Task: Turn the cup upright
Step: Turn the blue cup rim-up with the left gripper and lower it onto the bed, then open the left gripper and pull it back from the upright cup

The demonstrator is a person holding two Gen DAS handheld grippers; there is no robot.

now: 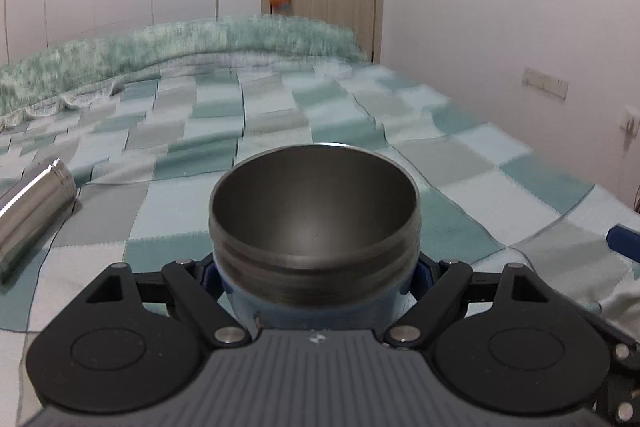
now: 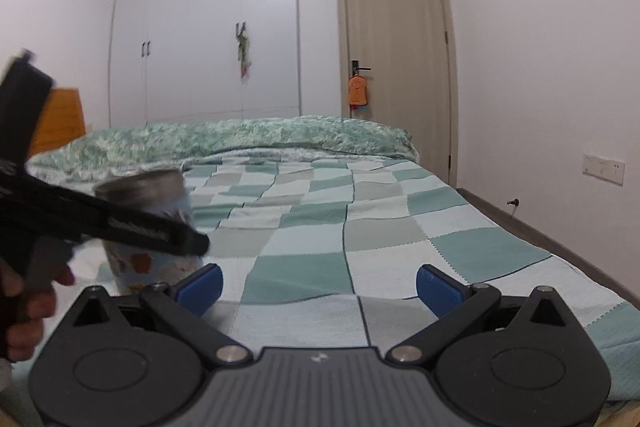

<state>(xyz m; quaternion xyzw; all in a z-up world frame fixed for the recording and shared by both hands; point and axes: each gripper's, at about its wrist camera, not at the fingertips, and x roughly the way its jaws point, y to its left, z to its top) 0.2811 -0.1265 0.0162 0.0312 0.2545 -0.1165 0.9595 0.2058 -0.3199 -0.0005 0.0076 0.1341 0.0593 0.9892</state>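
The cup [image 1: 315,227] is a light blue metal mug with a dark steel inside and a threaded rim. In the left wrist view its mouth faces up and slightly toward the camera. My left gripper [image 1: 316,275] is shut on the cup's body, with blue pads pressed against both sides. In the right wrist view the cup [image 2: 148,219] stands roughly upright at the left, held by the left gripper [image 2: 160,235] above the bed. My right gripper [image 2: 320,285] is open and empty over the bedspread, to the right of the cup.
A checked teal and grey bedspread [image 2: 360,227] covers the bed. A steel cylinder [image 1: 32,203] lies on it at the left. A folded green blanket [image 2: 240,137] lies at the bed's far end. A wall [image 2: 560,107] runs along the right side.
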